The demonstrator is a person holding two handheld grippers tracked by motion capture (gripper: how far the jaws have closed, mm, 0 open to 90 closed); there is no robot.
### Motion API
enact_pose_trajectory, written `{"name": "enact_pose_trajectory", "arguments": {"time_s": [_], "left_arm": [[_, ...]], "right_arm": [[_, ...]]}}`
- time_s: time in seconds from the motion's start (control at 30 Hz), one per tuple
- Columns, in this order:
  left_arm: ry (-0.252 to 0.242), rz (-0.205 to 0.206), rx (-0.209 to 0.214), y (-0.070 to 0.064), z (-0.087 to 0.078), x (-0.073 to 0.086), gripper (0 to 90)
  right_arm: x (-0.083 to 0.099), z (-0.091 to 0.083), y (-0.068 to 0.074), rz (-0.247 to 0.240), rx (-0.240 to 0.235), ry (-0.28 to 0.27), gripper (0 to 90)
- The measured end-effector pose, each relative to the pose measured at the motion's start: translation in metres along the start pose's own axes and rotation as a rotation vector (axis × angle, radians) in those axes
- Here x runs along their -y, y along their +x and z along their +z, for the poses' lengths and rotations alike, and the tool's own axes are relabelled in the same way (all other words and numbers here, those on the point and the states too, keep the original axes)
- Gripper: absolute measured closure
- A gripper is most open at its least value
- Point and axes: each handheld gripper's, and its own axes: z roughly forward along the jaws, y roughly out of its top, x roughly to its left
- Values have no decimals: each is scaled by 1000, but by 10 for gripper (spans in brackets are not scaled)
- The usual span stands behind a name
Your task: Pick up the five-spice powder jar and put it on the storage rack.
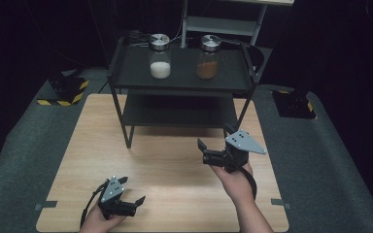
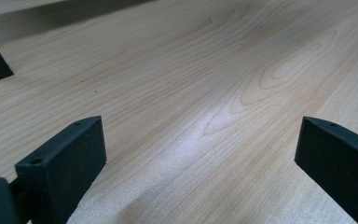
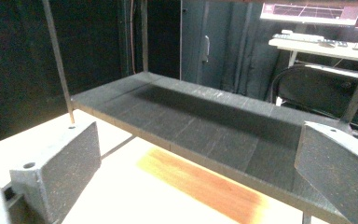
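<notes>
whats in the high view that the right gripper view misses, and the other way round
High view alone: two jars on the rack's top shelf, the white-filled jar and the brown-filled jar, plus the left gripper low over the near left of the wooden table, jaws apart and holding nothing.

Right gripper view alone: a desk with a keyboard in the room behind.

Both: the black rack, whose lower shelf the right gripper faces with its jaws apart and nothing between them, and the table.
</notes>
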Motion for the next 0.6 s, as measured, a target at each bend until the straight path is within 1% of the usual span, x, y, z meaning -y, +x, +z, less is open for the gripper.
{"name": "enact_pose_trajectory", "arguments": {"time_s": [0.23,0.27,0.3,0.4,0.47,0.53,0.6], "left_arm": [[4,4,-5,0,0,0,21],[2,1,-4,0,0,0,21],[2,1,-4,0,0,0,21],[2,0,-5,0,0,0,21],[1,0,-5,0,0,0,21],[1,0,-8,0,-1,0,21],[2,-2,-8,0,-1,0,21]], "right_arm": [[11,-4,3,-4,-4,11,0],[16,-5,4,-7,-5,18,0],[16,-5,4,-7,-5,18,0],[25,-6,7,-16,-9,40,0],[28,-7,7,-13,-12,42,0],[36,-9,9,-9,-18,52,0],[40,-9,10,-5,-22,61,0]]}}
